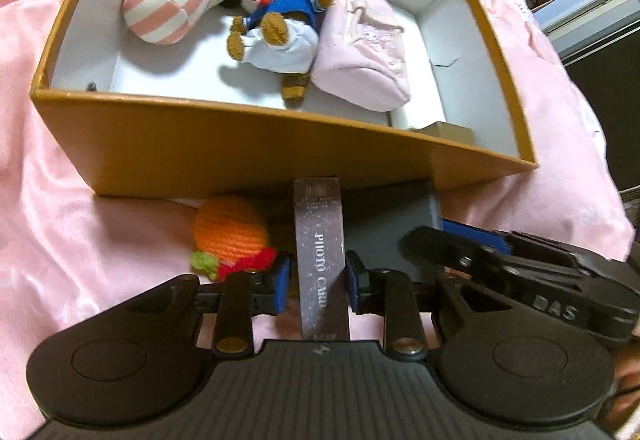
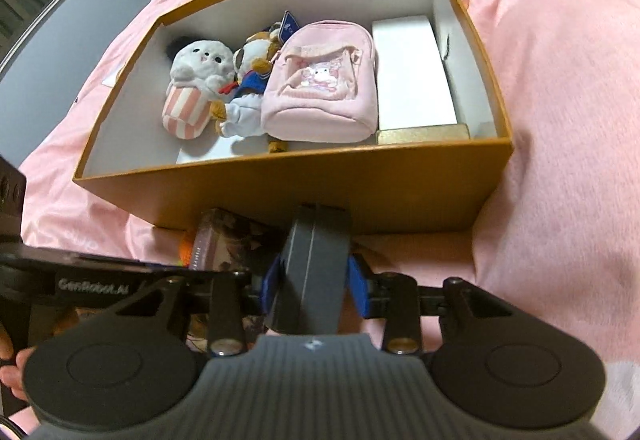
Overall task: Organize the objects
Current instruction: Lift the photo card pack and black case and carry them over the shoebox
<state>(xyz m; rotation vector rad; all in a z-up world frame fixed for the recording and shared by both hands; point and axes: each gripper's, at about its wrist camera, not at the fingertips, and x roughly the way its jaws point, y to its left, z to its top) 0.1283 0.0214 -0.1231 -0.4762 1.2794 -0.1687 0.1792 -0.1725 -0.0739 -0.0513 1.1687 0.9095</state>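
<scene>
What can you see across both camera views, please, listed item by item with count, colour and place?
box: one, orange outside, white inside, open on the pink bedding
popcorn plush: one, white with pink stripes, left in the box
dog plush: one, brown and white with blue outfit, middle of the box
mini backpack: one, pink, right of the dog plush
white box: one, white with gold end, far right in the box
knitted orange: one, orange with red and green, on the bedding outside the box
photo card box: one, dark brown, in the left tongs
dark case: one, black, in the right tongs
</scene>
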